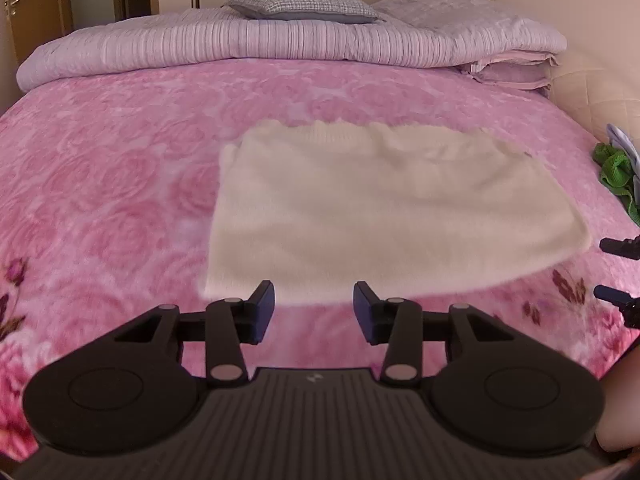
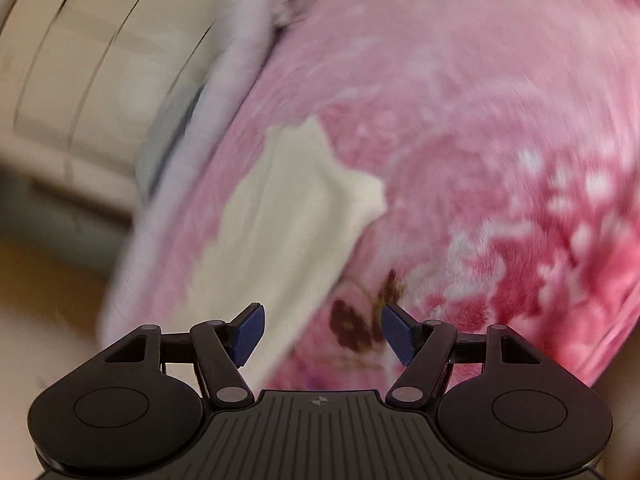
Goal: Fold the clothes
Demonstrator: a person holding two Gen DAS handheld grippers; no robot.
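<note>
Left gripper (image 1: pixel 314 310): jaws apart at a moderate gap, nothing between the blue pads (image 1: pixel 264 312); poised just off the near hem of the sweater (image 1: pixel 380 208), contact not evident.

Right gripper (image 2: pixel 322 334): jaws set wider, empty; left pad over the near edge of the sweater (image 2: pixel 288 216), right pad over a dark flower print on the blanket (image 2: pixel 480 120). View rolled and heavily blurred; touch on the fabric cannot be told. Seen also from the left wrist as two dark fingertips (image 1: pixel 618 246) at 3 o'clock, just beside the sweater's near right corner.

Sweater: cream, fluffy, laid flat on the bed, neckline toward 12 o'clock, hem toward 6 o'clock; sleeves apparently folded in, outline roughly rectangular. In the right view, runs from 6 toward 12 o'clock with a ragged upper edge.

Blanket (image 1: pixel 120 184): pink, rose pattern, spread under the sweater, darker flower sprigs at 8 and 4 o'clock.

At 12 o'clock: striped lilac quilt (image 1: pixel 260 44) folded across the head of the bed, grey checked pillow (image 1: pixel 304 4) on top, second pale pillow (image 1: pixel 432 10) beside it toward 1 o'clock.

At 3 o'clock, bed edge: green knitted item (image 1: pixel 614 168), well apart from the sweater.

At 10 o'clock: wooden door (image 1: pixel 24 4) with handle.
</note>
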